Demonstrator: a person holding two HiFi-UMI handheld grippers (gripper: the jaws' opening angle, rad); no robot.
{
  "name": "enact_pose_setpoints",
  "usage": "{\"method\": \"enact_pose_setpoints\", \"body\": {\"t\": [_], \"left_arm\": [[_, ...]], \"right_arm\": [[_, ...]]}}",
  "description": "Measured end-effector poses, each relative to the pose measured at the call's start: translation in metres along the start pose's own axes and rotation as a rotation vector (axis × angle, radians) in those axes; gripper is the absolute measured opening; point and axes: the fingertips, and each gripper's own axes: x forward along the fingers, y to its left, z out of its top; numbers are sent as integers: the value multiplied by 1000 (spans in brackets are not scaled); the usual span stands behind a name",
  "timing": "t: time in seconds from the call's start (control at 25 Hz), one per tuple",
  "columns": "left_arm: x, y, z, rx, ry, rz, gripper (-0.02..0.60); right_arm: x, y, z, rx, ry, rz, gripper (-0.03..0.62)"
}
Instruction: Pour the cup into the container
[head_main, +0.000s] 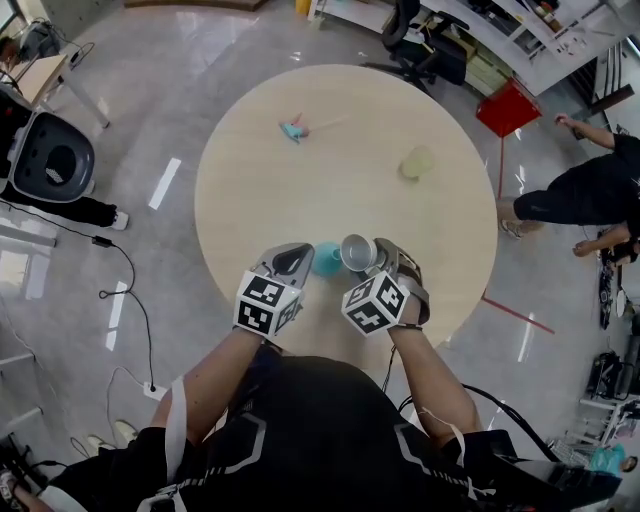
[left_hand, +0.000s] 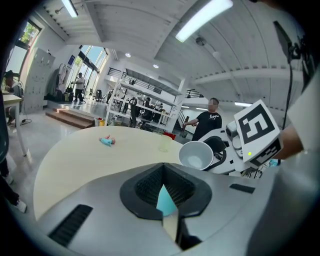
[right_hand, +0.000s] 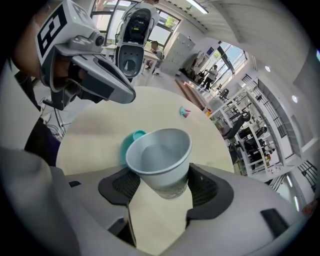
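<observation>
Right gripper (right_hand: 165, 189) has its wide-set jaws clamped on the white paper cup (right_hand: 161, 157), tipping it toward the teal plastic container (head_main: 325, 259) just beside it. The left gripper (left_hand: 166, 194) pinches that container's wall, probably to steady it for the pour.

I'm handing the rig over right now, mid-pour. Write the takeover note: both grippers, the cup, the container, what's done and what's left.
Right gripper: shut on the grey cup, which is held above the table and tipped toward the teal container.
Left gripper: jaws nearly together, holding nothing, just left of the container.
Container: stands on the table between the grippers, with the cup's rim beside it.
Done: the cup is picked up, at the container and tilted.
Left: no stream is visible and the cup's contents can't be made out. Finish the pour.
Unused, far side of the table: pale green cup, small toy.
</observation>
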Motion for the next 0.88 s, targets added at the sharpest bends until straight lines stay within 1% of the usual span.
{"method": "enact_pose_setpoints", "body": {"t": [0.32,0.88], "left_arm": [[2,-2,-3,0,5,-13,2],[5,-3,-9,-6,18,-22,2]], "right_arm": [[0,-2,-2,-53,34,-43,302],[4,-5,0,-111,59,-71,302]]}}
